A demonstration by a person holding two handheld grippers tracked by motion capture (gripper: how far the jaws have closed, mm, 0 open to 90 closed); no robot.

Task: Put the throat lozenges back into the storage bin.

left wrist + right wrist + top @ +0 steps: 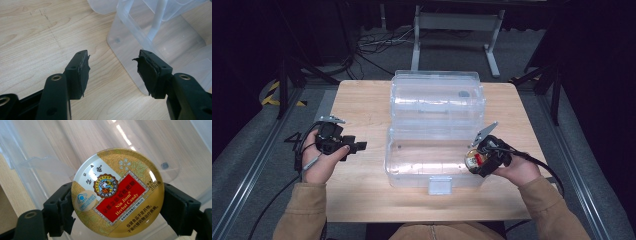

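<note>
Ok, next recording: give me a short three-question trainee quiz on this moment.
1. True or false: the left gripper holds the tin.
2. Where is the tin? A) on the bare table B) between the right gripper's jaws at the box's right end C) on the floor
3. Fill in: the clear box's lid is ____.

Key: 1 false, its jaws are open on nothing. 2 B. 3 open, swung back.
</note>
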